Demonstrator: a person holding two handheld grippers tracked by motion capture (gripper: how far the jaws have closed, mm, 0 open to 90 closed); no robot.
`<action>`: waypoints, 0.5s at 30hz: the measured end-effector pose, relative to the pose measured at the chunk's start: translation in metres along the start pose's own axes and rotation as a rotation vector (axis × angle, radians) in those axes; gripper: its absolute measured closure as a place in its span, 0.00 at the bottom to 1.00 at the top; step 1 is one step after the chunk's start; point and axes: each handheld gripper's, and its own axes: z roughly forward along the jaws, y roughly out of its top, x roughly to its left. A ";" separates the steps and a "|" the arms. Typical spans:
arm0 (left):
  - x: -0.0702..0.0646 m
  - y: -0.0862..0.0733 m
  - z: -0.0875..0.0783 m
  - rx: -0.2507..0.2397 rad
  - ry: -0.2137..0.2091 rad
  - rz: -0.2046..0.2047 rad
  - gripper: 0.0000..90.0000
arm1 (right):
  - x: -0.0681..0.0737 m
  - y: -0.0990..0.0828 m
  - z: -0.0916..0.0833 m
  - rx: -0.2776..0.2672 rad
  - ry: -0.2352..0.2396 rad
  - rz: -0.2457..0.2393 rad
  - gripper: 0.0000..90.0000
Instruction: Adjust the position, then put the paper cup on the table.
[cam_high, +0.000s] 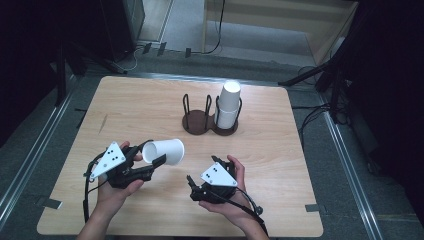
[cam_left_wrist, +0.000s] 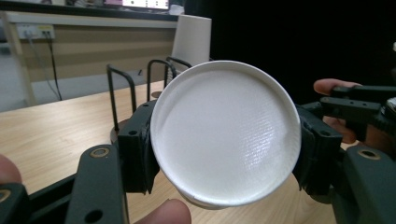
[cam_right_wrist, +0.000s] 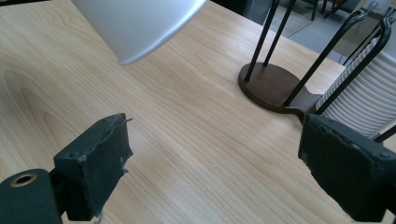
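A white paper cup (cam_high: 167, 151) lies on its side in the air above the wooden table (cam_high: 140, 107), with my left gripper (cam_high: 149, 156) shut on it near its base. In the left gripper view the cup's round bottom (cam_left_wrist: 226, 133) faces the camera between the two jaws. My right gripper (cam_high: 202, 169) hovers just right of it, open with nothing between its pads (cam_right_wrist: 100, 163). A dark brown two-ring cup holder (cam_high: 196, 122) stands mid-table; its right ring holds a stack of white cups (cam_high: 229, 104), its left ring is empty.
In the right gripper view the held cup (cam_right_wrist: 135, 23) hangs above left, and the holder base (cam_right_wrist: 273, 86) and cup stack (cam_right_wrist: 364, 98) are ahead to the right. Dark stands and cables (cam_high: 320, 75) surround the table on the floor.
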 end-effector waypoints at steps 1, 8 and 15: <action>0.001 -0.001 0.000 -0.009 0.009 -0.007 0.40 | 0.000 0.000 0.001 -0.001 -0.001 0.007 0.10; 0.009 -0.008 0.003 -0.081 0.046 -0.064 0.39 | -0.003 0.001 0.002 0.019 0.002 0.059 0.10; 0.009 -0.012 0.008 -0.103 0.042 -0.061 0.39 | -0.003 0.005 0.000 0.001 -0.056 0.101 0.14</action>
